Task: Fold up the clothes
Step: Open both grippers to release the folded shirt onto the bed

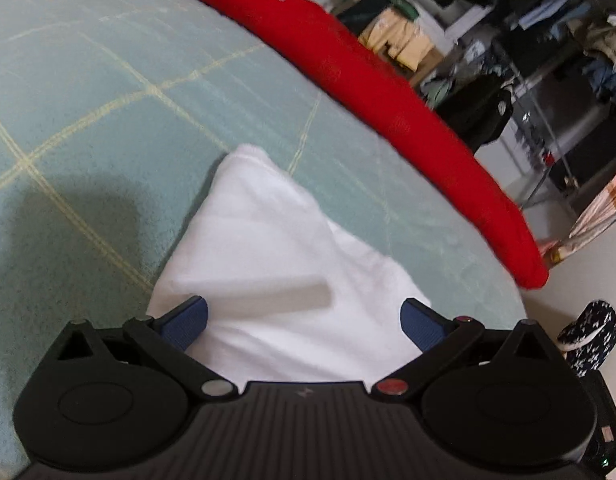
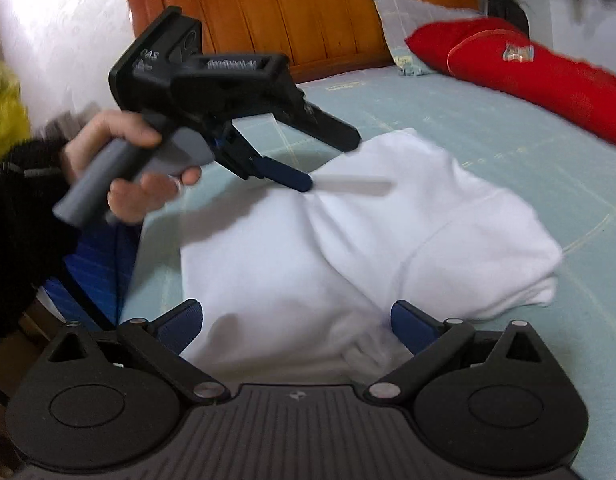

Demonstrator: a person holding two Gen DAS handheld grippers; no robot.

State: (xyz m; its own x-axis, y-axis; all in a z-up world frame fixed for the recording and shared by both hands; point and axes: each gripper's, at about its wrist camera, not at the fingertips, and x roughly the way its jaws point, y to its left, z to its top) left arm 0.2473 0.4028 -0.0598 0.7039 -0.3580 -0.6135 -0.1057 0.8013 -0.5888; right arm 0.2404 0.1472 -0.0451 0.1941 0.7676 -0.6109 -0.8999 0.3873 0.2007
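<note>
White garment [image 2: 348,240] lies folded in a soft bundle on the pale green bedsheet [image 2: 528,132], near the edge of the bed closest to you. On the left, your hand [image 2: 136,168] in a black sleeve [image 2: 20,220] grips the grey handle of the left gripper [image 1: 304,314]; its blue-padded fingers [image 1: 186,320] stand wide apart above the cloth and hold nothing. More to the right, your right gripper [image 2: 294,326] is also spread wide, low over the near part of the garment, with white fabric between the fingers but not pinched. At the far right a long red bolster [image 2: 548,76] lies along the sheet, well apart from the garment.
</note>
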